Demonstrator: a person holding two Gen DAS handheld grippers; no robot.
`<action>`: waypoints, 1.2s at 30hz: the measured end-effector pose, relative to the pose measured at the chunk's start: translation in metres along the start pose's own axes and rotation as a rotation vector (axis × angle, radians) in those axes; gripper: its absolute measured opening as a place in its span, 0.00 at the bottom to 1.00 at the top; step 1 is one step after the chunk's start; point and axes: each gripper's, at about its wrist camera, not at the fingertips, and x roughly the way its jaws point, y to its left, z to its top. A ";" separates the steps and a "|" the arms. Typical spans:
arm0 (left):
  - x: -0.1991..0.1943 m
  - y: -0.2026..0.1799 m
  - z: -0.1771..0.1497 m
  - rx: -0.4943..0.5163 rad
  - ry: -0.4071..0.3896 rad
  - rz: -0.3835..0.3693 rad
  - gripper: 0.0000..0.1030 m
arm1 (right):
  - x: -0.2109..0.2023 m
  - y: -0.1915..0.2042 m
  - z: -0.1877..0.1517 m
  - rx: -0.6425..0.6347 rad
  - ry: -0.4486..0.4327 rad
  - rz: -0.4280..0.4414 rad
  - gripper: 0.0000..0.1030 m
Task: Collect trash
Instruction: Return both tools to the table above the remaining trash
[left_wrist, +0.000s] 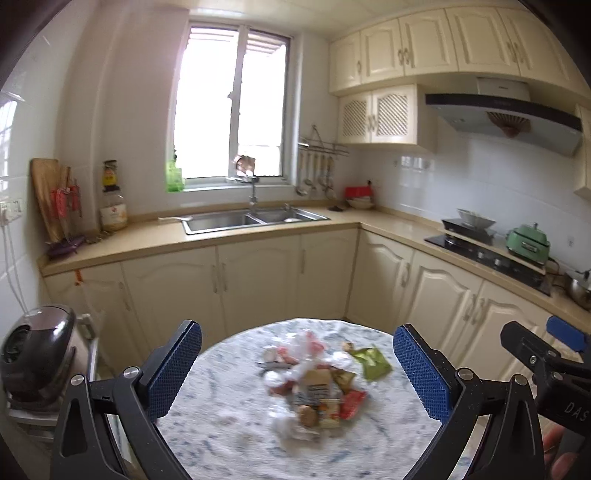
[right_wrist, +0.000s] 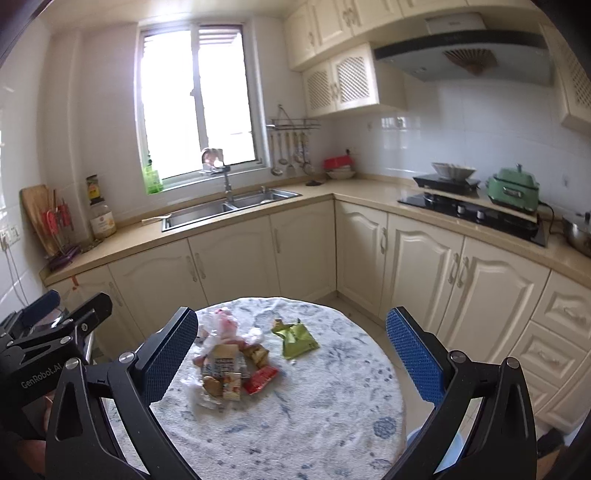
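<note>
A double-basin steel sink (right_wrist: 229, 208) is set into the beige countertop (right_wrist: 365, 190) below the window (right_wrist: 195, 99), with a green bottle (right_wrist: 152, 179) on the sill. A wooden cutting board (right_wrist: 35, 210) leans against the wall at the counter's left end, near a large jar (right_wrist: 102, 221). A green pot (right_wrist: 513, 190) stands beside the black cooktop (right_wrist: 469, 214), under the range hood (right_wrist: 461, 55).

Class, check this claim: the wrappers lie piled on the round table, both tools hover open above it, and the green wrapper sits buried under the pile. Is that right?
Not quite. The right wrist view shows the green wrapper lying apart, beside the pile, not buried. The round table and the open left tool and right tool are as stated.
</note>
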 end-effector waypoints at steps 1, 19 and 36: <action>-0.005 0.005 -0.001 -0.003 -0.008 0.014 0.99 | 0.000 0.005 0.000 -0.012 -0.003 0.007 1.00; 0.047 0.041 -0.066 -0.004 0.107 0.060 0.99 | 0.065 0.055 -0.030 -0.108 0.139 0.031 1.00; 0.223 0.041 -0.110 -0.015 0.421 0.045 0.96 | 0.211 0.073 -0.135 -0.139 0.558 0.110 0.73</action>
